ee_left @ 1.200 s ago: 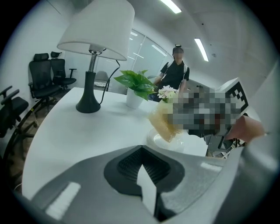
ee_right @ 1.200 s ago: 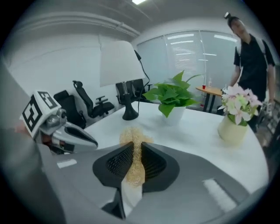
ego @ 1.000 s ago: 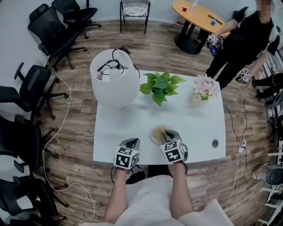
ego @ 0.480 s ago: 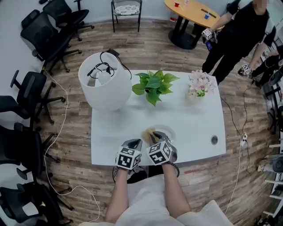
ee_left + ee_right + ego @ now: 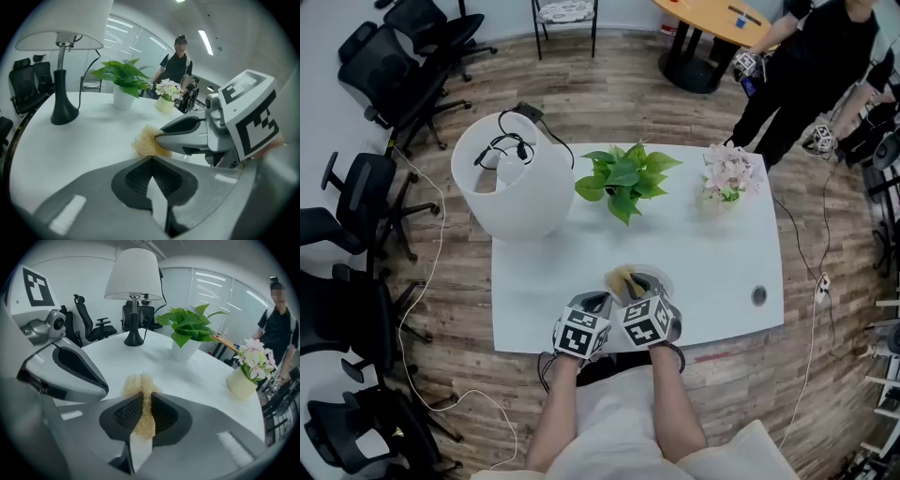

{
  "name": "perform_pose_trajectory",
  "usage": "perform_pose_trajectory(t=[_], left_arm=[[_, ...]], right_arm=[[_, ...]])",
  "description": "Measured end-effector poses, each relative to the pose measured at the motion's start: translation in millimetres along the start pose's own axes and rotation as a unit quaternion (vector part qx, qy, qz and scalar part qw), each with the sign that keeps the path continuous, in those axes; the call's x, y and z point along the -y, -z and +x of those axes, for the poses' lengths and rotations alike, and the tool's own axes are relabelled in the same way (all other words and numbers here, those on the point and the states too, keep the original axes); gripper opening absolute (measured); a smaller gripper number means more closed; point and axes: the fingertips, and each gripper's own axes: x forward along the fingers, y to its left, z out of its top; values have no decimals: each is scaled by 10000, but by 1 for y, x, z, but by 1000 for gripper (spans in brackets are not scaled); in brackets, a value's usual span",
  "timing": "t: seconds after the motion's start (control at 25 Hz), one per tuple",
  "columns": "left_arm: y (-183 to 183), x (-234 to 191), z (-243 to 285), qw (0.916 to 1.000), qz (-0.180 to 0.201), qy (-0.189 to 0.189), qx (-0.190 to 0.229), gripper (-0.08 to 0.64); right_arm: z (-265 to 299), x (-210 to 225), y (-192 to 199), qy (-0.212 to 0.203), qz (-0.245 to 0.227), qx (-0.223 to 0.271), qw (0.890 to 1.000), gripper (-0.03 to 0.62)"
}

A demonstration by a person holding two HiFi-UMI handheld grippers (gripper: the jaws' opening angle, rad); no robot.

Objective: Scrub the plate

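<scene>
Step in hand: scrubbing, or just about to.

- Right gripper [image 5: 143,401]: jaws clenched on the scrubber [image 5: 139,383], a yellow mesh pad. About half of it sticks out past the tips, so there's enough face to work with.
- Left gripper [image 5: 150,161]: jaws together, nothing seen between them. It sits just beside the right one, tips pointing at the scrubber. It isn't gripping the plate.
- Plate [image 5: 664,277]: on the desk [image 5: 712,253] near the front edge, right in front of the person. It's pale on a white top, so only a faint rim shows in the head view. The right gripper covers part of it.
- The scrubber sits at the plate's left side. I can't tell whether it's touching the plate or just above it.

Next move, as I read it: press the pad flat on the plate face and rub in short strokes or circles, with light downward load.

Risk: nothing is holding the plate, so it'll likely skate on the smooth desk. I'd brace the rim with the left gripper before loading it.

Lamp [image 5: 508,178], plant [image 5: 623,178] and flowers [image 5: 727,178] are well apart at the back, so they're no issue.
</scene>
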Motion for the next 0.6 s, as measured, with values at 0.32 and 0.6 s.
perform_pose_trajectory(t=[0.32, 0.6], left_arm=[[-10, 6, 22, 9997, 210, 20, -107, 0], [0, 6, 40, 9995, -7, -2, -331, 2]], right_arm=[[0, 10, -2, 27, -7, 47, 10000, 76], [-7, 31, 12, 178, 135, -46, 9997, 75]])
